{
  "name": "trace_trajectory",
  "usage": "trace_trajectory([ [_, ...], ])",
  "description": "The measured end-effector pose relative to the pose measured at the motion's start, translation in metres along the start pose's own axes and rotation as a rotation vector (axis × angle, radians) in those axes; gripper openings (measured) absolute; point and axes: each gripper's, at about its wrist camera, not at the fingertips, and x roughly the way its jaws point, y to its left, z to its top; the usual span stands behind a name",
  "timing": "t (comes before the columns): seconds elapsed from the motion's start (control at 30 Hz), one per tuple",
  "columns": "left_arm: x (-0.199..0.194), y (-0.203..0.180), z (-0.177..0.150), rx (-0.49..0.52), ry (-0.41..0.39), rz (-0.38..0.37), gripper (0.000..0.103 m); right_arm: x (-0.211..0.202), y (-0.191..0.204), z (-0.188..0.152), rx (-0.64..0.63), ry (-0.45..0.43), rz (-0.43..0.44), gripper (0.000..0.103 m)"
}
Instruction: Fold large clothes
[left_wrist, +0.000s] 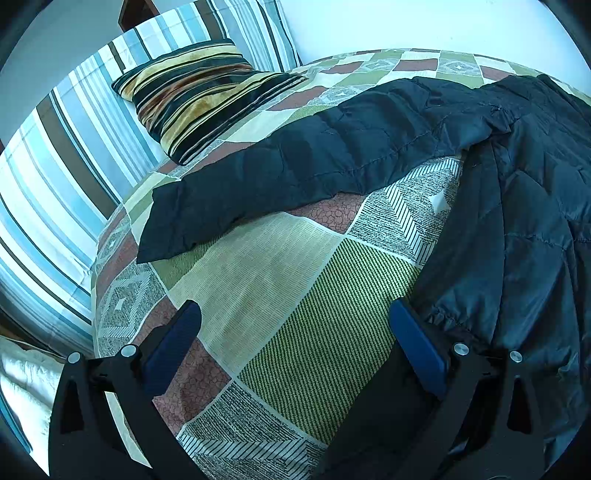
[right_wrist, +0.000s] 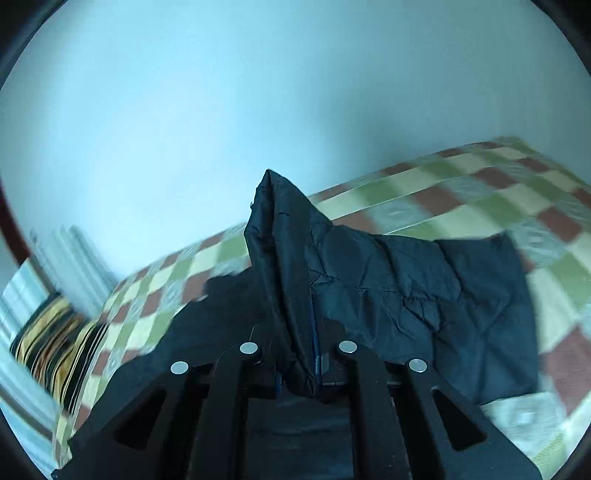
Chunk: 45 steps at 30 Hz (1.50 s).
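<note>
A large dark navy quilted jacket lies on the patchwork bedspread, one sleeve stretched left toward the pillow, its body at the right. My left gripper is open and empty above the bedspread, its right finger beside the jacket's gathered hem. In the right wrist view my right gripper is shut on a fold of the jacket and holds it lifted above the bed. The rest of the jacket hangs down onto the bedspread.
A striped black and gold pillow lies at the head of the bed, against a blue striped cushion. It also shows in the right wrist view. A pale wall runs behind the bed.
</note>
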Motion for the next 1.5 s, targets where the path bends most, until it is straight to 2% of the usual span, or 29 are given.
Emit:
trace_trajectory([
  [0.2,0.002,0.002,0.0,-0.014,0.006,-0.021,0.101,0.056,0.071,-0.032,-0.091,0.108,0.087,0.011],
  [0.3,0.003,0.003,-0.001,-0.018,0.008,-0.027,0.101,0.091,0.103,-0.058,-0.142,0.198,0.109,0.011],
  [0.5,0.004,0.002,-0.001,-0.022,0.009,-0.032,0.101,0.131,0.122,-0.115,-0.244,0.393,0.106,0.011],
  [0.57,0.004,0.002,-0.001,-0.022,0.01,-0.032,0.101,0.139,0.128,-0.126,-0.257,0.418,0.097,0.011],
  [0.73,0.003,0.002,-0.001,-0.016,0.007,-0.023,0.101,0.155,0.135,-0.13,-0.267,0.441,0.088,0.011],
  [0.8,0.003,0.002,-0.002,-0.017,0.008,-0.026,0.101,0.153,0.137,-0.128,-0.272,0.445,0.099,0.016],
  [0.87,0.004,0.002,-0.002,-0.017,0.008,-0.025,0.101,0.142,0.135,-0.123,-0.261,0.45,0.136,0.027],
  [0.9,0.003,0.001,-0.002,-0.016,0.007,-0.024,0.101,0.135,0.133,-0.121,-0.252,0.456,0.16,0.042],
  [0.93,0.003,0.001,-0.003,-0.015,0.007,-0.023,0.101,0.123,0.129,-0.118,-0.238,0.448,0.188,0.054],
  [1.03,0.003,0.001,-0.003,-0.015,0.007,-0.023,0.101,0.083,0.113,-0.101,-0.241,0.375,0.216,0.055],
  [1.1,0.003,0.001,-0.003,-0.015,0.007,-0.023,0.101,0.057,0.088,-0.084,-0.239,0.312,0.18,0.055],
  [1.17,0.003,0.001,-0.003,-0.015,0.007,-0.023,0.101,0.042,0.058,-0.068,-0.213,0.269,0.13,0.05],
  [1.2,0.003,0.001,-0.003,-0.015,0.007,-0.022,0.101,0.037,0.041,-0.061,-0.199,0.251,0.088,0.042],
  [1.27,0.003,0.001,-0.003,-0.014,0.007,-0.022,0.101,0.033,-0.006,-0.045,-0.156,0.224,-0.027,0.037],
  [1.33,0.003,0.001,-0.003,-0.013,0.007,-0.021,0.101,0.025,-0.045,-0.036,-0.099,0.219,-0.112,0.035],
  [1.4,0.003,0.002,-0.003,-0.011,0.005,-0.018,0.101,0.026,-0.082,-0.035,-0.054,0.254,-0.183,0.035],
  [1.47,0.003,0.002,-0.003,-0.009,0.006,-0.016,0.101,0.038,-0.105,-0.043,-0.034,0.318,-0.214,0.034],
  [1.5,0.003,0.002,-0.003,-0.007,0.005,-0.013,0.101,0.045,-0.115,-0.049,-0.022,0.347,-0.217,0.03],
])
